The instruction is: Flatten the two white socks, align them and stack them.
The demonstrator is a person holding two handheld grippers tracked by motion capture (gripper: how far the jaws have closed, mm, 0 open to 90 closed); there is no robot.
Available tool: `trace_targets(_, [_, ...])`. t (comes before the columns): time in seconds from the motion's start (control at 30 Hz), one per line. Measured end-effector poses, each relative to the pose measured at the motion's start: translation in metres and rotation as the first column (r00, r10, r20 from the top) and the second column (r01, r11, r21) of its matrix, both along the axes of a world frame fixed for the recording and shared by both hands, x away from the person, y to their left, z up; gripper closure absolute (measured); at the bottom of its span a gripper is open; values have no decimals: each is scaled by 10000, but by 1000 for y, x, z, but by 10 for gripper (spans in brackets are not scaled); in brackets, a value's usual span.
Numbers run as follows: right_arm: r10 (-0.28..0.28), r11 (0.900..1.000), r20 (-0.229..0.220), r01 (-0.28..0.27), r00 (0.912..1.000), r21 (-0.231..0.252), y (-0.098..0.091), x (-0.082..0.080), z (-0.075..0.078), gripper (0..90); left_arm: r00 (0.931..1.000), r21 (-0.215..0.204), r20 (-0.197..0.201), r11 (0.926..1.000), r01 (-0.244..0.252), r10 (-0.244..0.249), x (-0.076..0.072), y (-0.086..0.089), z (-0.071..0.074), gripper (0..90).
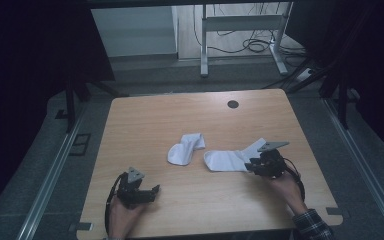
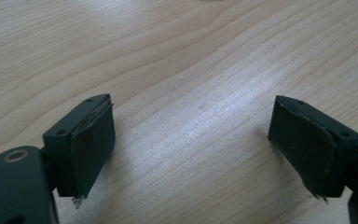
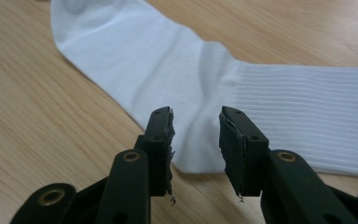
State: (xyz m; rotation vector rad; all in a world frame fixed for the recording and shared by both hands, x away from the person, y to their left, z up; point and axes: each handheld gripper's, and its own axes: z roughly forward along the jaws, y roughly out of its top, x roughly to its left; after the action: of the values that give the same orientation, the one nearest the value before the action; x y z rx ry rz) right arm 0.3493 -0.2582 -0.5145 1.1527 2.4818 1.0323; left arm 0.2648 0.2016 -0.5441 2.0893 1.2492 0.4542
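Here we list the holdings, largest first; the wooden table (image 1: 145, 120) bears all, with a small dark round hole (image 1: 233, 104) near its far edge; the floor beyond, with a metal frame (image 1: 240, 30) and loose cables, lies outside the work.

Two white socks sit at mid-table; the flat sock (image 1: 227, 160) lies stretched toward our right, its ribbed leg end under the right gripper; the folded sock (image 1: 185, 148) rests just beside it to our left, apart from it, bent over itself.

The left gripper (image 1: 152, 192) rests low by the near edge, well apart from both socks; in the left gripper view its jaws stand wide and released, nothing between them but bare wood.

The right gripper (image 3: 196, 135) hangs over the flat sock's near edge; its jaws are narrowly parted and not clenched; the cloth lies below the gap, ungrasped as far as we can judge.

Progress, by our reckoning: early; neither sock is lifted or paired; the pinch on the flat sock is not yet made.

Obscured: the flat sock's cuff end is hidden beneath the right gripper in the high view; whether the pads touch the cloth we cannot tell.
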Motion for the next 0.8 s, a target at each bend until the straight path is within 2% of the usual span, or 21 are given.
trace_targets(0.1, [-191, 9998, 40, 192, 9998, -85, -7, 1, 2, 614, 9999, 5, 1, 9999, -138, 138, 1, -1, 1, 182])
trace_targets(0.23, [-470, 9989, 119, 471, 9988, -89, -17, 3, 3, 590, 9998, -188, -123, 9997, 144, -147, 5, -11, 6, 263])
trace_targets(0.37, [-673, 9976, 249, 677, 9974, -130, -25, 5, 4, 566, 9972, -130, 163, 9972, 731, -729, 9, -31, 15, 302])
trace_targets(0.53, [-1025, 9947, 312, 1028, 9942, -96, -37, 9, 5, 540, 9900, -178, 473, 9908, 1340, -1331, 21, -58, 26, 335])
trace_targets(0.67, [-1296, 9916, 394, 1296, 9908, 17, -45, 12, 5, 519, 9854, -82, 529, 9867, 1626, -1619, 33, -79, 32, 346])
trace_targets(0.8, [-1525, 9883, 446, 1525, 9873, 36, -52, 17, 4, 516, 9832, -176, 504, 9842, 1762, -1752, 45, -96, 37, 364])
